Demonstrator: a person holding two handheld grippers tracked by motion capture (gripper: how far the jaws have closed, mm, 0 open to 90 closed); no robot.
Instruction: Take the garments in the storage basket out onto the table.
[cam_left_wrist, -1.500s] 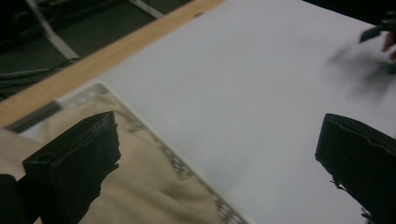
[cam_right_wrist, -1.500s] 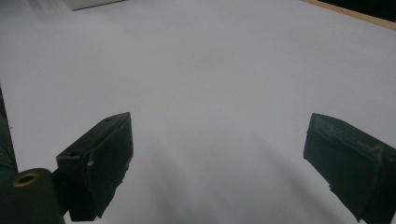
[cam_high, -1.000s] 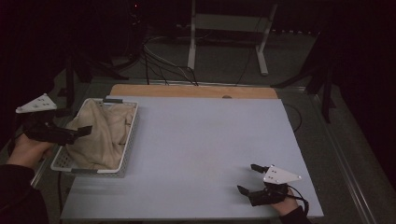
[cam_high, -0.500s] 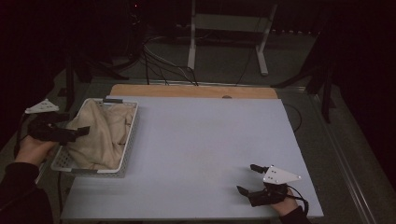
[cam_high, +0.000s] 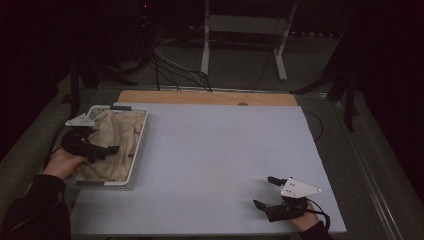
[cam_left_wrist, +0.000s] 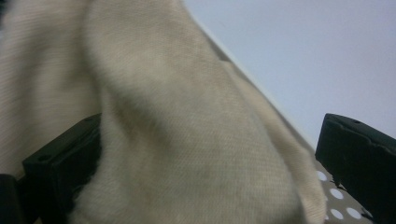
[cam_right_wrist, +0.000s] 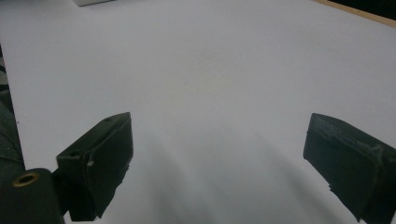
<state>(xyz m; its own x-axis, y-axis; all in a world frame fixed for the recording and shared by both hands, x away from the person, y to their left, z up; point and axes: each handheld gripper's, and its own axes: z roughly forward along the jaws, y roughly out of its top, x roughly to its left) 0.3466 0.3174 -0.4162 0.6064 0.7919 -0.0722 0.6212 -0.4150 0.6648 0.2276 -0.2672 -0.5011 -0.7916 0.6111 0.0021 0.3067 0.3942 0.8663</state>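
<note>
A beige cloth (cam_high: 117, 142) lies bunched in a white perforated basket (cam_high: 141, 145) at the table's left side. My left gripper (cam_high: 107, 146) reaches over the basket from the left, held by a hand. In the left gripper view the cloth (cam_left_wrist: 177, 116) bulges between the two black jaws of the left gripper (cam_left_wrist: 210, 135), which stand wide apart, so it is open around a fold. My right gripper (cam_high: 263, 191) rests near the front right of the table, open, with bare table between the jaws of the right gripper (cam_right_wrist: 217, 140).
The pale table top (cam_high: 220, 145) spreads between the two grippers. A wooden strip (cam_high: 205, 97) runs along its far edge. Cables and a stand's legs (cam_high: 240, 45) lie on the dark floor beyond. The basket's perforated wall (cam_left_wrist: 336, 196) shows beside the cloth.
My left gripper has moved right and down, from the basket's left edge onto the cloth. The right gripper has stayed in place.
</note>
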